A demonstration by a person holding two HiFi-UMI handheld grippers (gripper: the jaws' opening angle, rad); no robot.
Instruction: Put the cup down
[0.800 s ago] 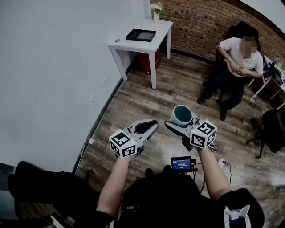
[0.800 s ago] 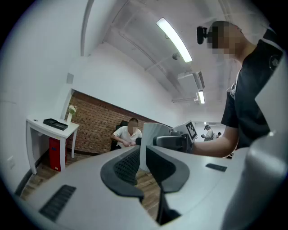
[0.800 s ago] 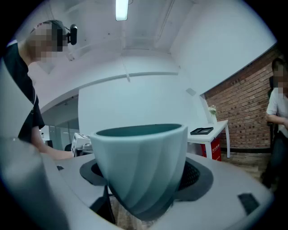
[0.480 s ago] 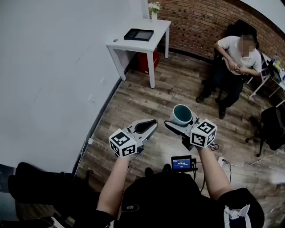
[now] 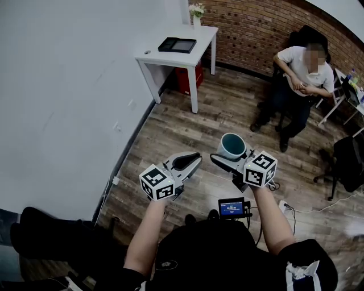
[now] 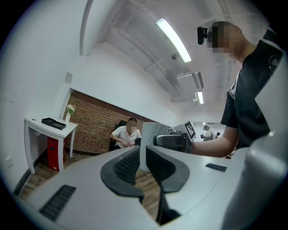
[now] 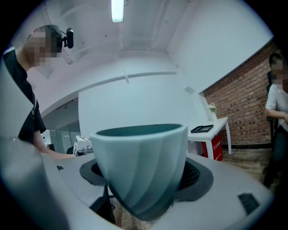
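Note:
A pale teal ribbed cup [image 5: 231, 145] sits upright between the jaws of my right gripper [image 5: 230, 154], which is shut on it and held level above the wooden floor. In the right gripper view the cup [image 7: 143, 165] fills the middle, with a black pad on either side of it. My left gripper [image 5: 188, 159] hovers just left of the right one, jaws together and nothing between them. In the left gripper view its dark pads [image 6: 145, 167] meet, and the cup [image 6: 151, 143] shows behind them.
A white table [image 5: 202, 41] with a black tray [image 5: 177, 44] and a small vase of flowers [image 5: 197, 11] stands far ahead by the brick wall. A red bin [image 5: 187, 79] is under it. A person sits on a chair [image 5: 301, 71] at the right. A white wall runs along the left.

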